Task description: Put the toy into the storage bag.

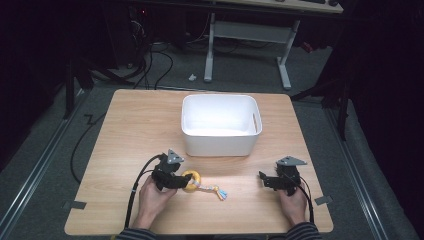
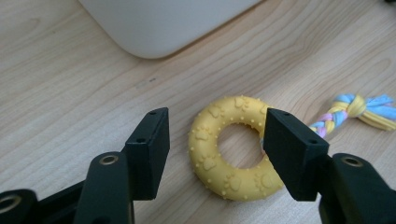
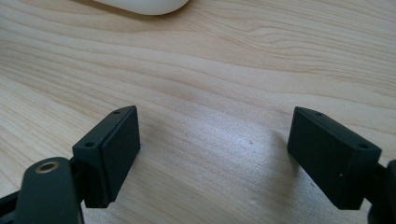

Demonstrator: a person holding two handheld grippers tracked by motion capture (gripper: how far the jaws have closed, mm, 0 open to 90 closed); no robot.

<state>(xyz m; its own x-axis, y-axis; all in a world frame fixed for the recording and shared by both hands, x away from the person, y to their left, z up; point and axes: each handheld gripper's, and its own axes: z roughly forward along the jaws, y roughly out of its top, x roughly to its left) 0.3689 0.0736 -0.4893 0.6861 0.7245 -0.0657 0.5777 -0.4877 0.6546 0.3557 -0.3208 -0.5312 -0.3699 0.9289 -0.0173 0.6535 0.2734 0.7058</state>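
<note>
The right claw (image 3: 212, 156) hangs low over a pale wooden bench (image 3: 219, 70), its two black jaws rising from the near edge and standing wide apart with bare wood between them. The left jaw shows two small screw holes along its top edge and a brass-ringed pivot hole on the arm beneath it; the right jaw tilts outward. At the far edge, left of centre, sits the rounded bottom corner of a white tub (image 3: 144, 5).

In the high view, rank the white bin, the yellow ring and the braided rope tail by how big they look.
1. white bin, by far the largest.
2. yellow ring.
3. braided rope tail, thinner; its length looks close to the ring's width, so this ranking is unsure.
</note>
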